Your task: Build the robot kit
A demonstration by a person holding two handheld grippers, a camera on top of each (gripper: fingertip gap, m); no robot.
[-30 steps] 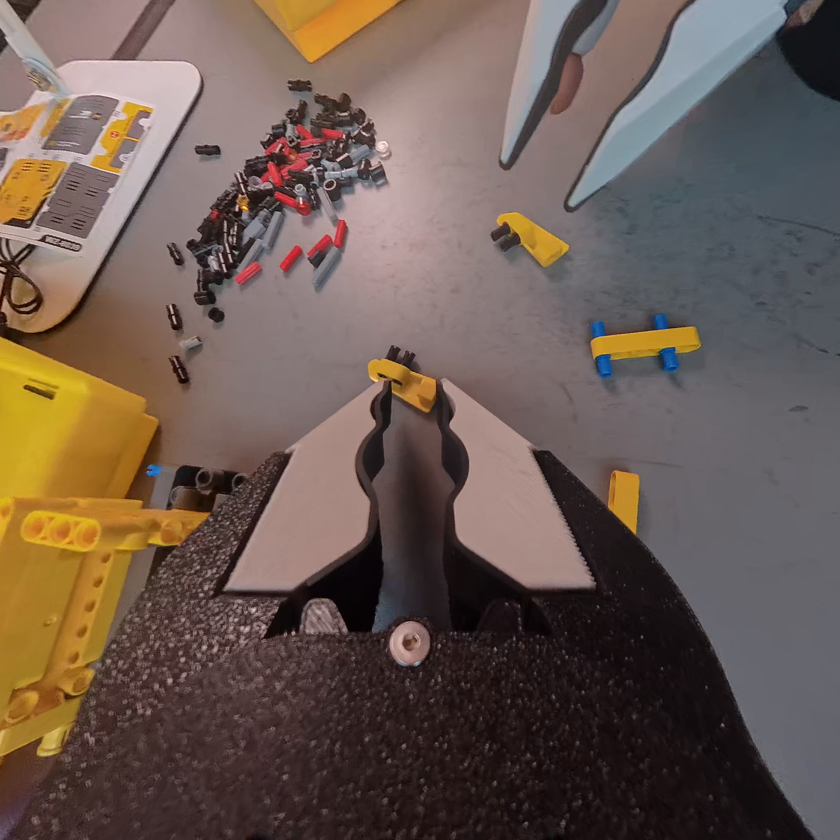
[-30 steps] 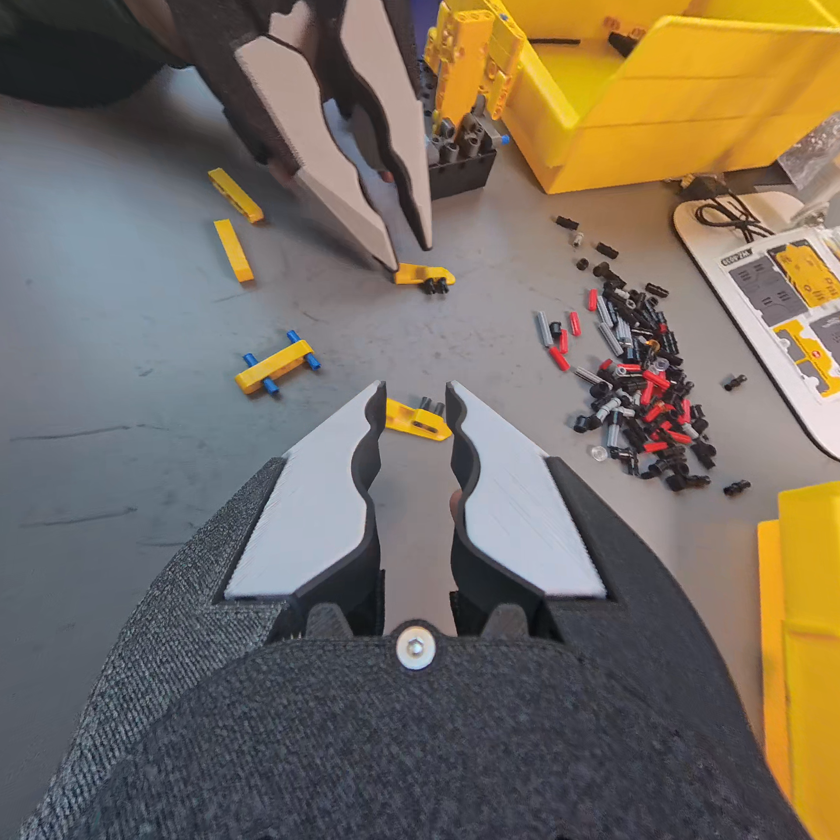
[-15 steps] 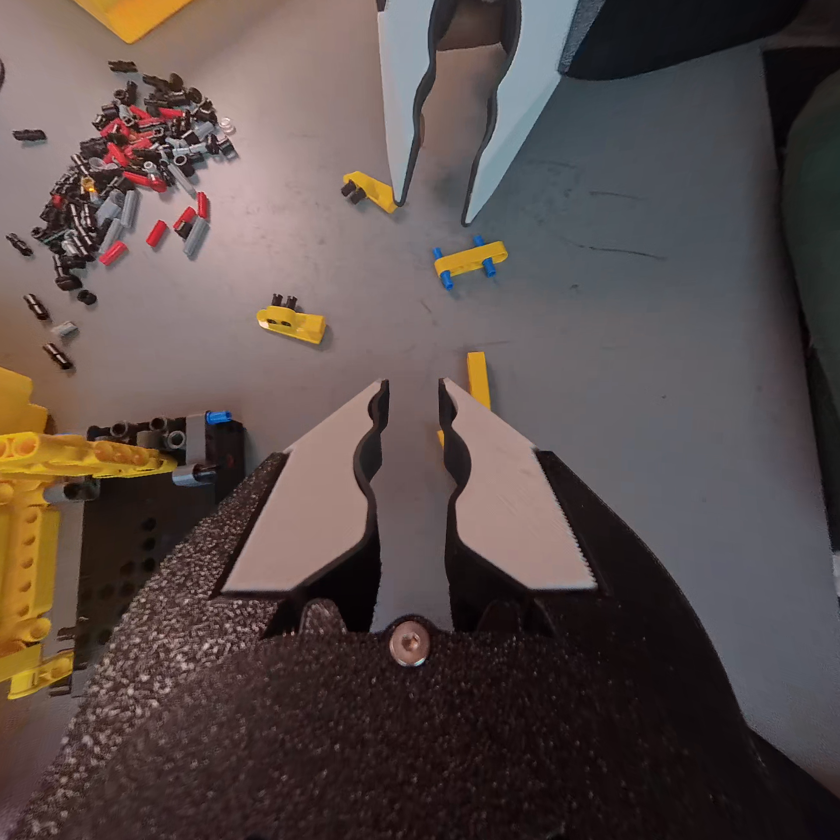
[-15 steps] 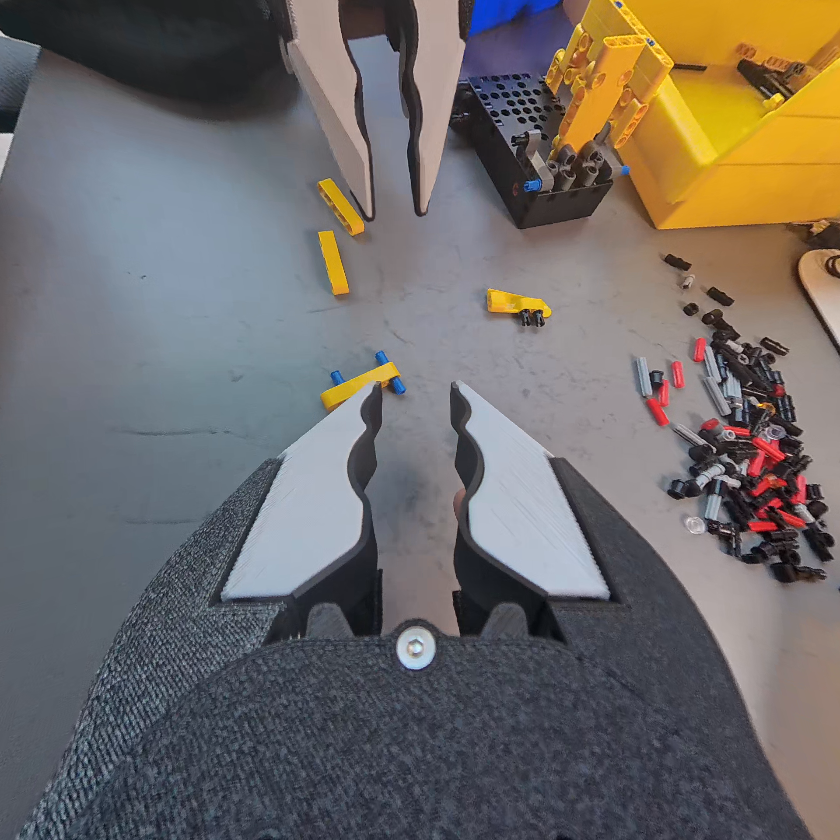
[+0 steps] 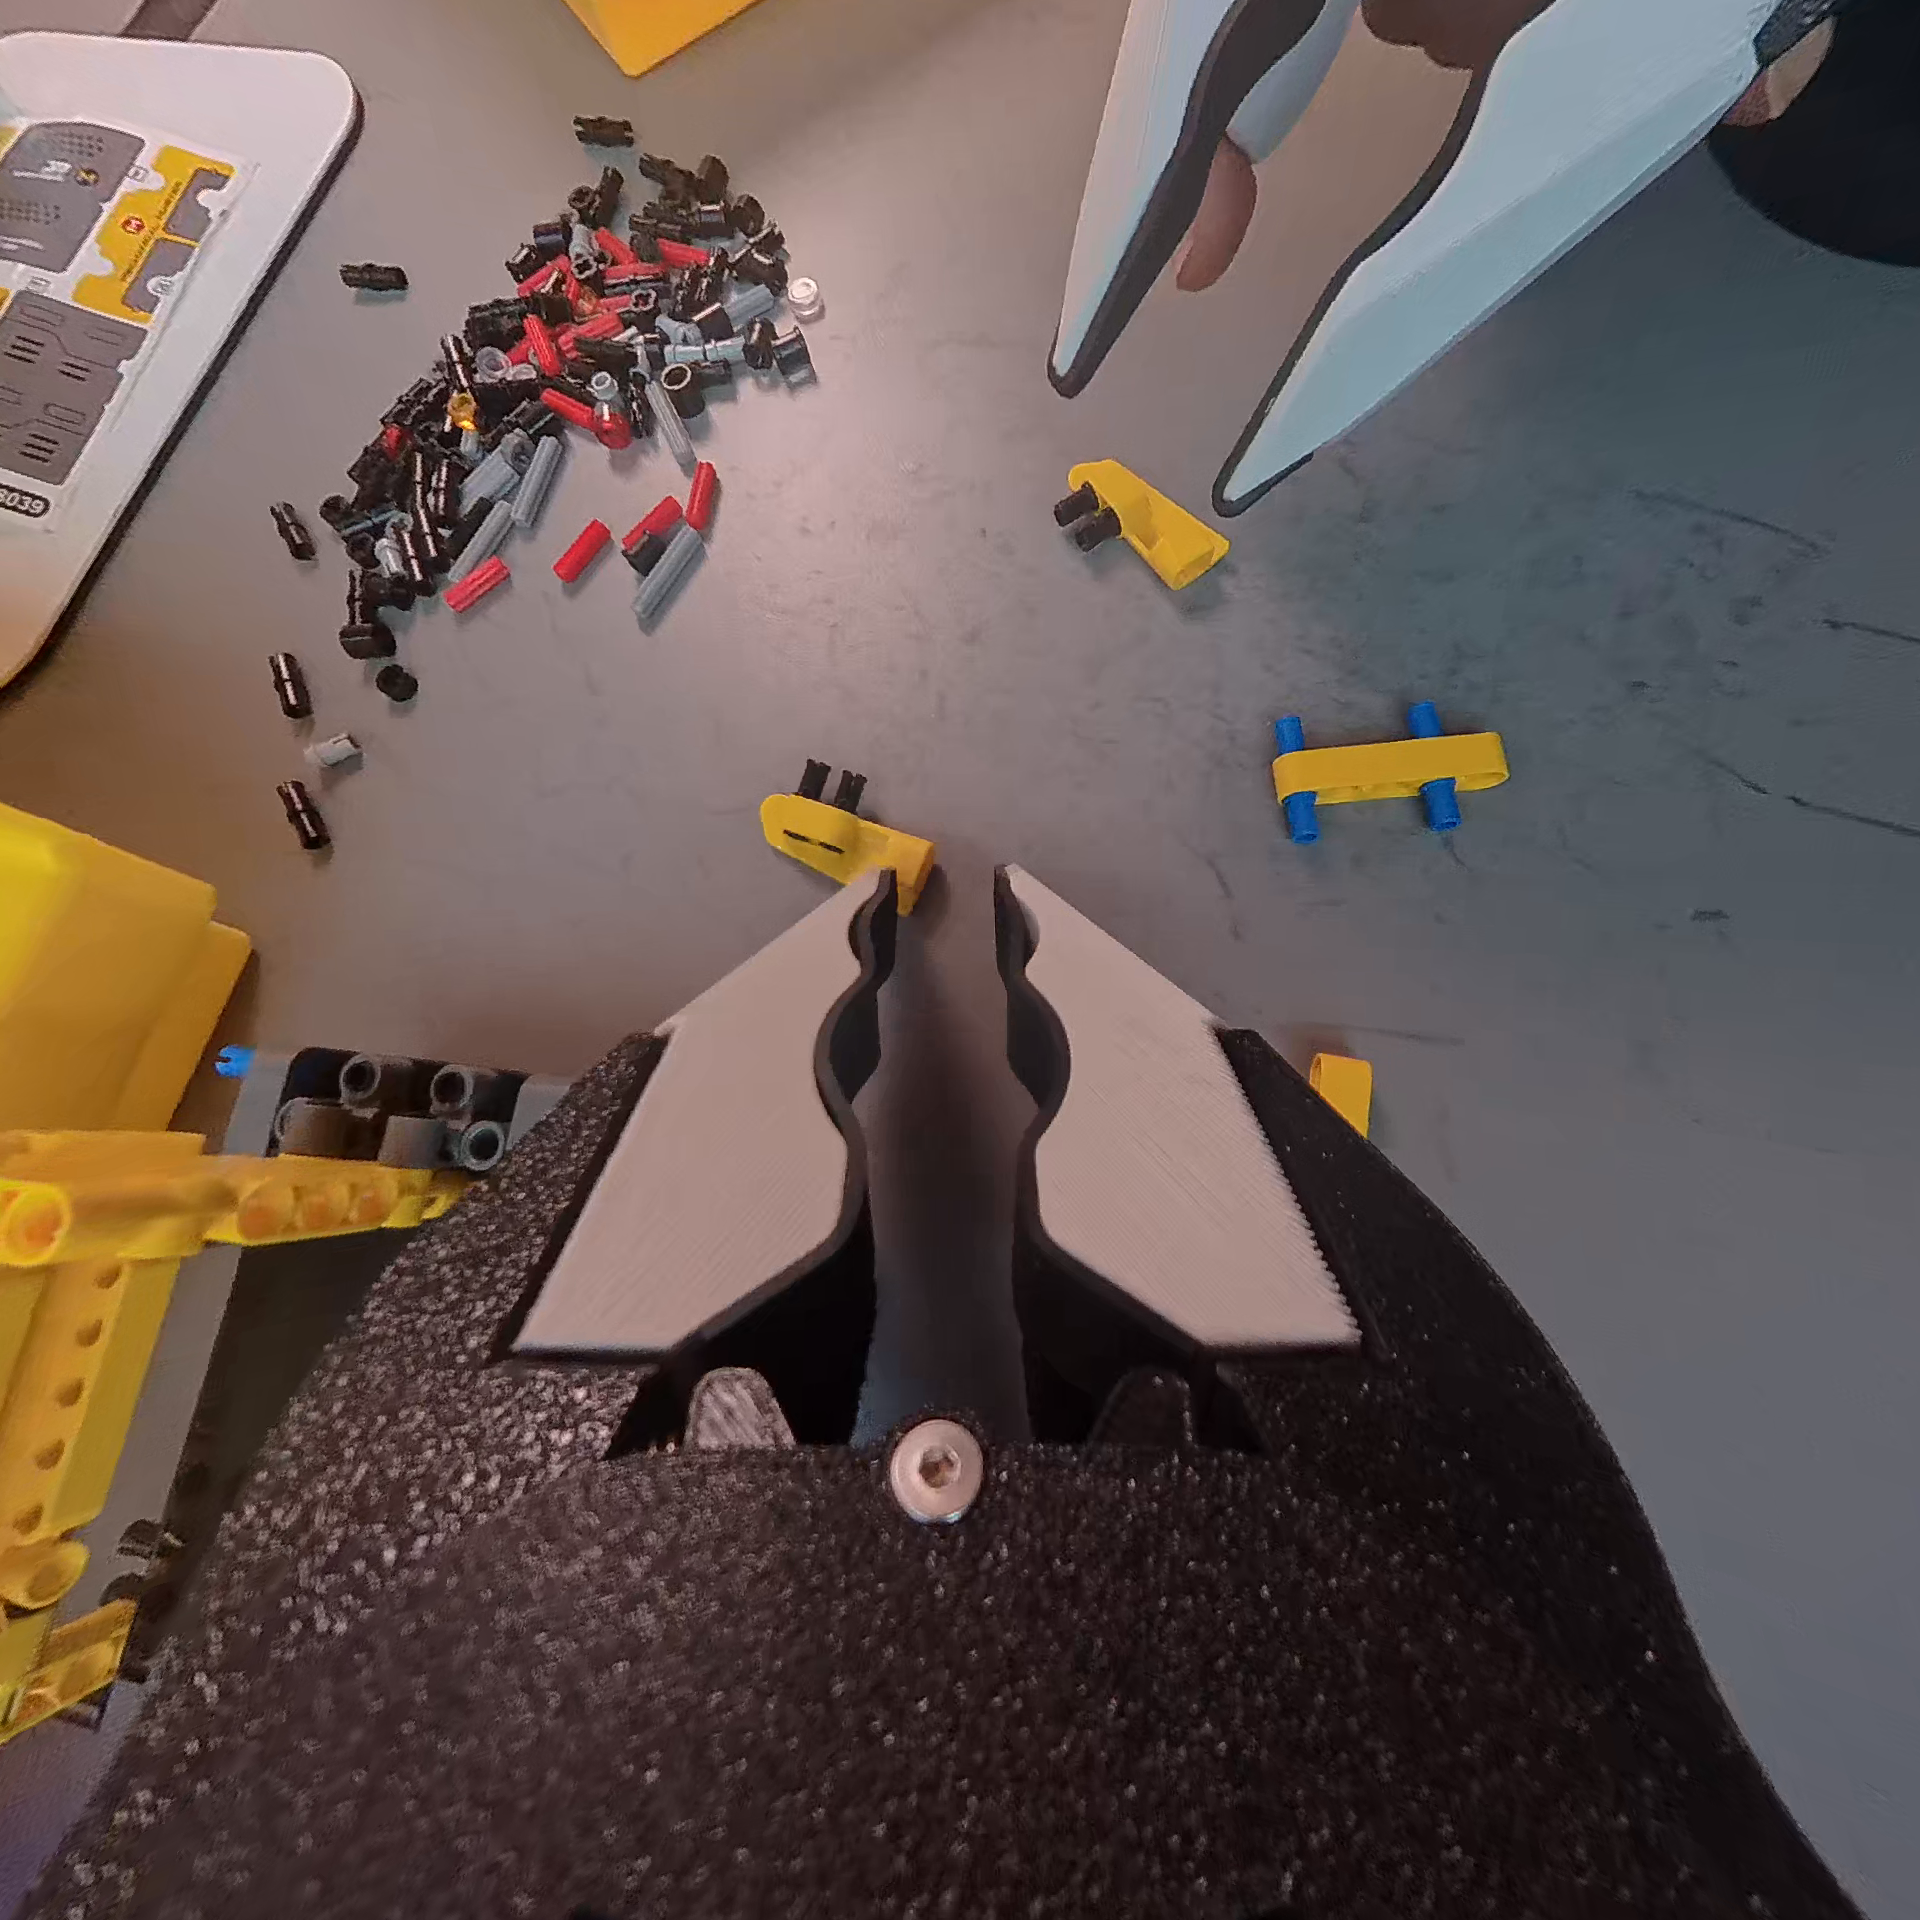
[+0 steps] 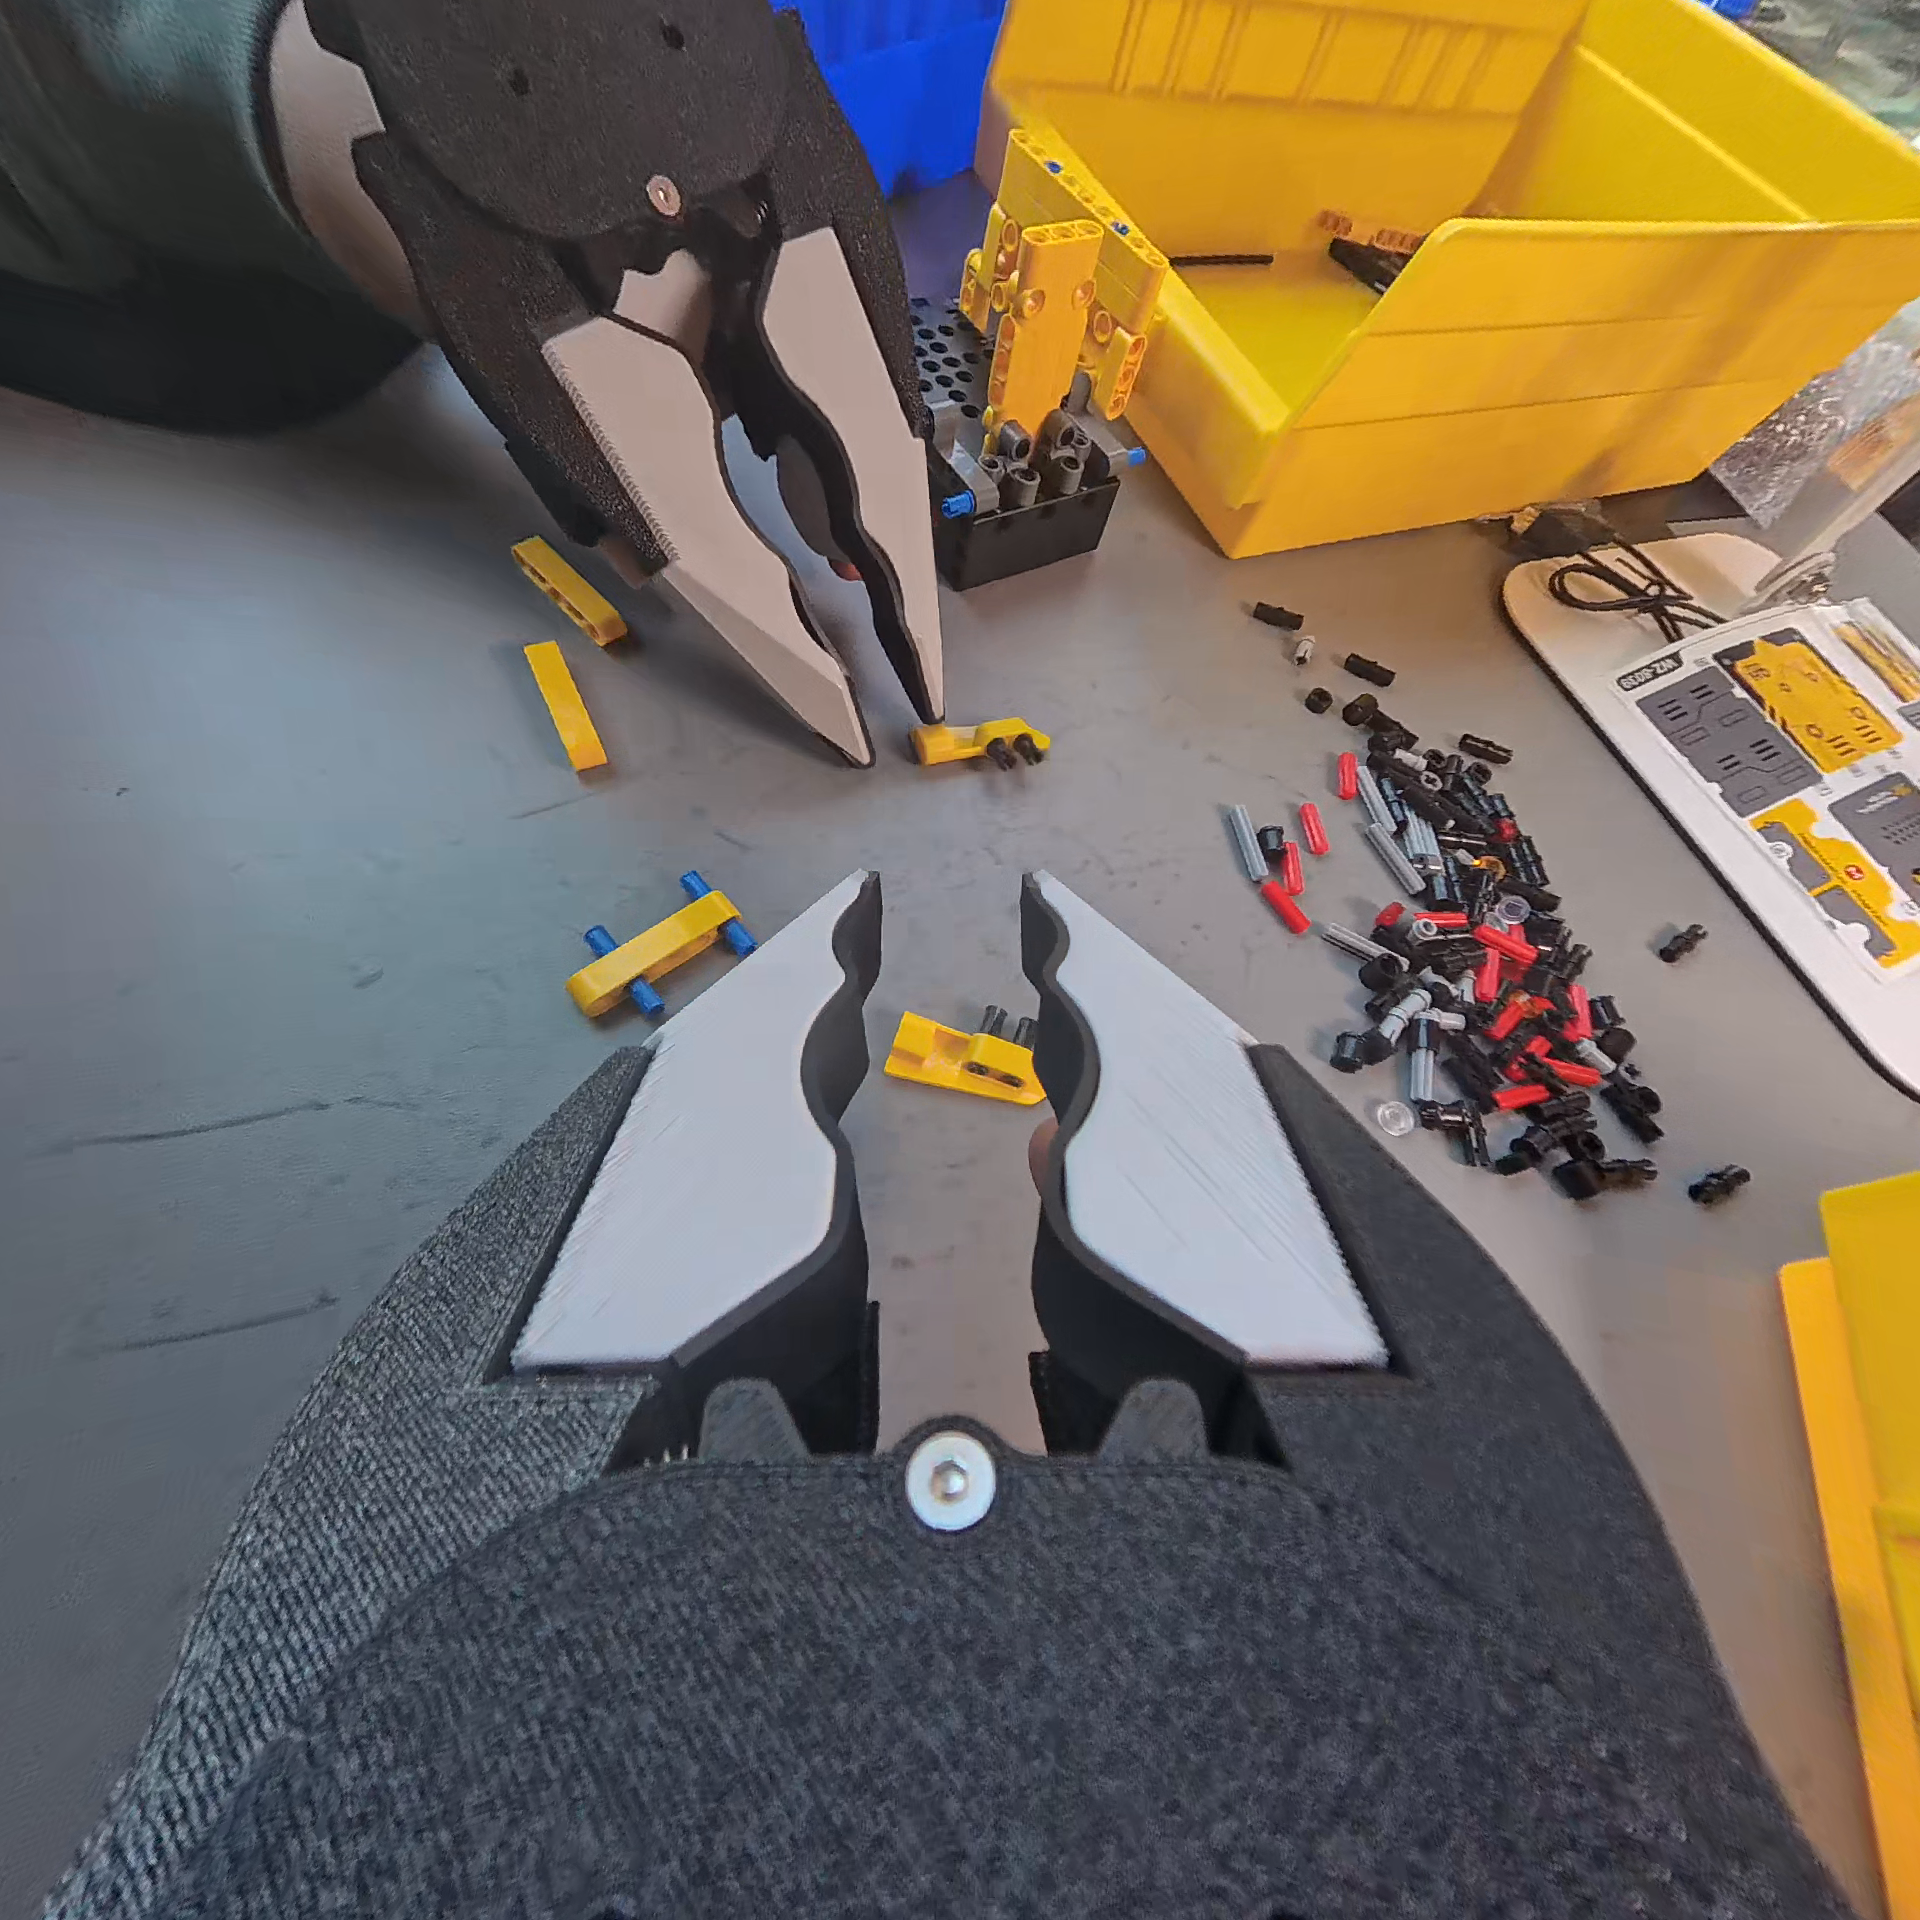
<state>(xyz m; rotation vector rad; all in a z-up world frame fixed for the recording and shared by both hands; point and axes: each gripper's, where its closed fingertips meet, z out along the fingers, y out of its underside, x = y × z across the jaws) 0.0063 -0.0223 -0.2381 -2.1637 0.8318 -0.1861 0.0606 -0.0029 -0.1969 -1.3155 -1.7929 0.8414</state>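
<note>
My left gripper (image 5: 943, 881) is open and low over the grey table. Its left fingertip touches the end of a yellow piece with two black pins (image 5: 842, 831). The right wrist view shows this gripper (image 6: 894, 738) with one tip at that piece (image 6: 977, 740). My right gripper (image 6: 951, 883) is open and empty. A second yellow piece with black pins (image 6: 961, 1055) lies on the table under the gap between its fingers. In the left wrist view the right gripper (image 5: 1143, 442) stands just behind that piece (image 5: 1143, 525).
A yellow beam with two blue pins (image 6: 660, 940) and two plain yellow beams (image 6: 564, 707) lie to the left. A pile of black, red and grey pins (image 6: 1475, 956) lies to the right. Behind are a black block with a yellow assembly (image 6: 1039, 416), a yellow bin (image 6: 1455, 312) and a booklet (image 6: 1787, 748).
Half a second ago both grippers were drawn back from the pinned yellow pieces. Both have now moved in over them, and the left fingertip has reached its piece. Both stay open.
</note>
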